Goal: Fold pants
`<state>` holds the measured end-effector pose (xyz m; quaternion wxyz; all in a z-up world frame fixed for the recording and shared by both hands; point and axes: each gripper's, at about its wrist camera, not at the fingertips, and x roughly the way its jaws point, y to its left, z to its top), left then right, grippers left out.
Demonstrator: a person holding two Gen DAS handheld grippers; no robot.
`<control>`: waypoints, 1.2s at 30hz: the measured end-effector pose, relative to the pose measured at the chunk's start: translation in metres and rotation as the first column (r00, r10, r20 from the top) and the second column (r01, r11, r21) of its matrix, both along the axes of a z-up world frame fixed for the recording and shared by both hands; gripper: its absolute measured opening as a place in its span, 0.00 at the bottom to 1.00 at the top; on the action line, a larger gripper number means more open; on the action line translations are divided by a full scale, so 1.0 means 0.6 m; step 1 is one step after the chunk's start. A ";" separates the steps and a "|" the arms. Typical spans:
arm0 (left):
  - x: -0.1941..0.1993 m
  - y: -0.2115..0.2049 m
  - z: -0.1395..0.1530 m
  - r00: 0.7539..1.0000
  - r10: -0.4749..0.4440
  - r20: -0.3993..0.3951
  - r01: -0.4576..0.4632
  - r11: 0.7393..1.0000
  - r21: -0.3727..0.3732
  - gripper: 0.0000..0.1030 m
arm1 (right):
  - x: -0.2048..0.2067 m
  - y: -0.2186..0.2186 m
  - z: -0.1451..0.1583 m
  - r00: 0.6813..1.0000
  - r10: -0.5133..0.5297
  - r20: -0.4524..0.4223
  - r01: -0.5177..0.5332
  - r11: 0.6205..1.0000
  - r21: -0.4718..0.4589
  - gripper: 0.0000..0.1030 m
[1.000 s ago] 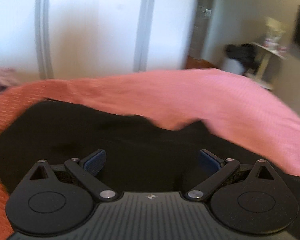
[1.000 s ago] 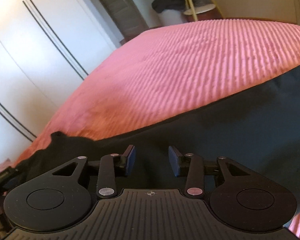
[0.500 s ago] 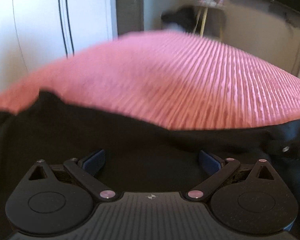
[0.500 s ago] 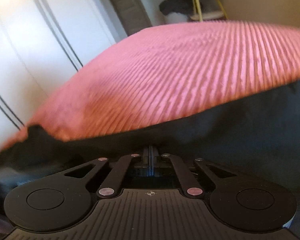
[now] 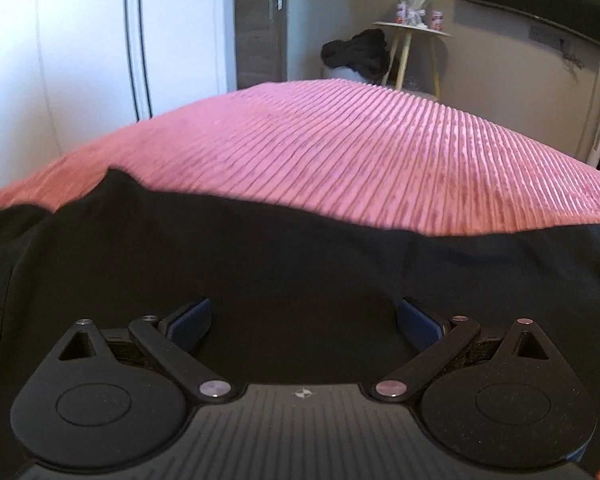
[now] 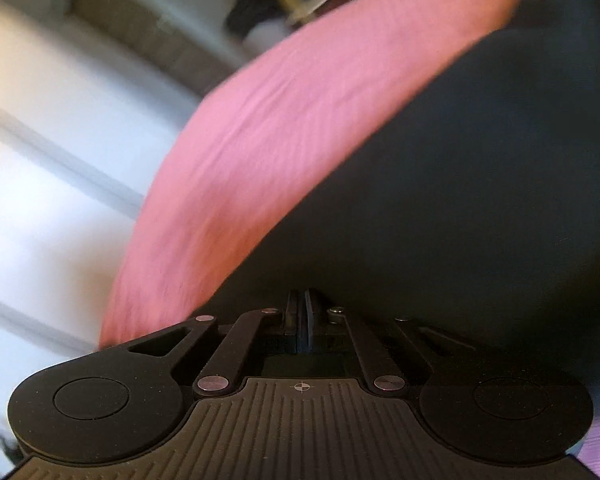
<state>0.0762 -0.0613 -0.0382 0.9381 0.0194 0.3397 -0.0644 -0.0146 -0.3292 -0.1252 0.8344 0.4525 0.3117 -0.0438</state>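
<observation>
right gripper (image 6: 302,312): jaws now pressed together on the black pants (image 6: 460,200), apart a second ago; its view tilts and blurs | left gripper (image 5: 303,320): view swings right, side table (image 5: 414,30) comes into clear sight

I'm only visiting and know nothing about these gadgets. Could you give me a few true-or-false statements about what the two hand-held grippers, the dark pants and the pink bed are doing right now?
1. The left gripper has its fingers spread apart. True.
2. The right gripper is wide open. False: its fingers are pressed together, with the black pants right at their tips.
3. The pants lie on a pink ribbed bedspread. True.
4. The bedspread is blue. False: it is pink.
5. A small round side table stands beyond the bed. True.
</observation>
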 end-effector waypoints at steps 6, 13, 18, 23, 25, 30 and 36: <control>-0.035 -0.007 0.003 0.999 -0.031 -0.014 0.032 0.999 0.039 0.96 | -0.170 -0.184 -0.024 0.944 -0.325 0.064 0.329 0.942 -0.068 0.00; -0.035 -0.013 0.011 0.997 0.006 -0.078 -0.007 1.000 -0.004 0.96 | -0.243 -0.241 -0.009 0.868 -0.496 0.007 0.495 0.867 -0.058 0.05; -0.045 -0.008 0.021 0.993 0.012 -0.115 -0.013 1.000 -0.011 0.96 | -0.254 -0.248 -0.028 0.841 -0.541 -0.008 0.541 0.840 0.041 0.33; -0.048 0.013 0.022 0.989 0.064 -0.137 -0.069 0.997 -0.031 0.96 | -0.251 -0.278 -0.050 0.832 -0.553 0.043 0.538 0.824 0.177 0.43; -0.049 0.016 0.024 0.987 0.072 -0.142 -0.078 0.996 -0.040 0.96 | -0.244 -0.304 -0.058 0.837 -0.545 0.051 0.521 0.821 0.234 0.44; -0.054 0.014 0.029 0.986 0.060 -0.154 -0.070 0.996 -0.061 0.96 | -0.214 -0.312 -0.050 0.867 -0.496 0.044 0.483 0.858 0.174 0.22; -0.053 0.012 0.029 0.985 0.061 -0.163 -0.067 0.997 -0.033 0.96 | -0.203 -0.263 0.020 0.877 -0.470 0.103 0.471 0.882 0.008 0.20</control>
